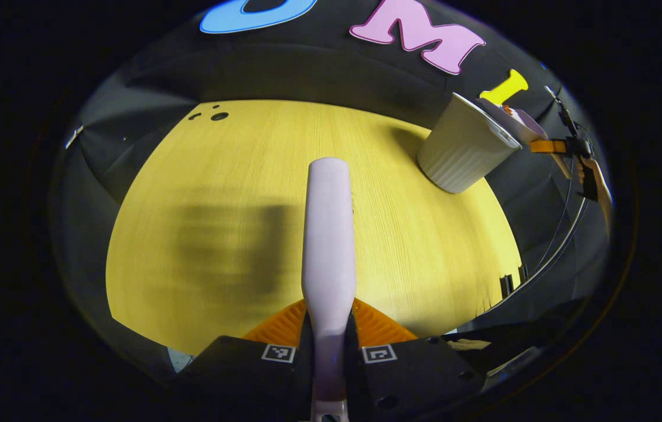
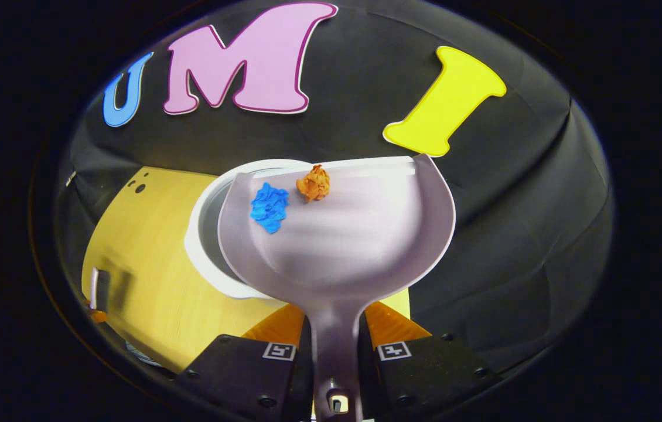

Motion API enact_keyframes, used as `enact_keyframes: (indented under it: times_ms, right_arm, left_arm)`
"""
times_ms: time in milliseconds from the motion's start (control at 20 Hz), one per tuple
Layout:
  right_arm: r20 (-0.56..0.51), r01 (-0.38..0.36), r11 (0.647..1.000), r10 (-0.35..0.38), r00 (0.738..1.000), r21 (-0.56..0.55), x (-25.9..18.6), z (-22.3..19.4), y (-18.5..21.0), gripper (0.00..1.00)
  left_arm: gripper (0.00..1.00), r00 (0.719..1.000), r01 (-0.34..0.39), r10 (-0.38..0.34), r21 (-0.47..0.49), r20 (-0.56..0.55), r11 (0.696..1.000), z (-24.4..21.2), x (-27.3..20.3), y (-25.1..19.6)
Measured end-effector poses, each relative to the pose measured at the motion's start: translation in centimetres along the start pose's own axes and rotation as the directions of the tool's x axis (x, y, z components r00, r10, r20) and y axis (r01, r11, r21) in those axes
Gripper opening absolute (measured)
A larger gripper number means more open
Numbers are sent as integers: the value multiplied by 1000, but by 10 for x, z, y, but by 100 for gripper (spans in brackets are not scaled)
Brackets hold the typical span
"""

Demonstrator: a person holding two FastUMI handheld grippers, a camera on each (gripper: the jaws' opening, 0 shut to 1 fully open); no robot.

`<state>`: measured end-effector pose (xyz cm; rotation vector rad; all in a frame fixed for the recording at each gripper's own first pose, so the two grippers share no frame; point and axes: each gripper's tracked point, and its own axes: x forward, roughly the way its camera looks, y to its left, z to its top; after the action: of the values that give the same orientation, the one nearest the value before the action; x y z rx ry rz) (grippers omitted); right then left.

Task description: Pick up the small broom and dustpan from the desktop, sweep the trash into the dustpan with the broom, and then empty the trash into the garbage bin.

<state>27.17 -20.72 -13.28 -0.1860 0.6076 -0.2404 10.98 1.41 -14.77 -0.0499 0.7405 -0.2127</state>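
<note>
The yellow wooden table (image 1: 219,234) is lying bare under the lamps. The left gripper (image 1: 328,351) is pinching the broom's handle (image 1: 328,234). The right gripper (image 2: 335,351) is clamping the stiff, light dustpan (image 2: 354,234) by its handle, tipping blue paper (image 2: 269,207) and an orange wad (image 2: 314,182) over the white garbage bin (image 2: 205,234).

Blue scrap (image 2: 269,207), orange scrap (image 2: 314,183), pale lilac dustpan (image 2: 354,234), ribbed white bin (image 1: 464,149), yellow wood-grain desktop (image 1: 219,176)
</note>
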Motion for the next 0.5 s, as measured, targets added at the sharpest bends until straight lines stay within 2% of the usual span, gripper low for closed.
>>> enact_keyframes:
  times_ms: [150,250,350,450,500]
  right_arm:
    - [0,59,997,-59,998,-46,12,1,-10,35]
    - [27,105,989,-103,994,-102,16,4,-14,35]
    - [67,166,968,-156,986,-191,22,7,-16,35]
    - [113,229,930,-204,972,-287,21,9,-19,35]
    - [132,255,907,-222,966,-335,22,9,-20,35]
  left_arm:
    - [30,1000,10,-9,-38,18,999,5,-4,-1]
    - [27,1000,1,0,-36,15,999,6,-3,0]
    - [27,1000,-4,4,-38,1,999,4,-3,1]
    - [30,1000,-10,10,-37,-5,999,4,-3,1]
    - [27,1000,-11,11,-37,-2,999,5,-3,2]
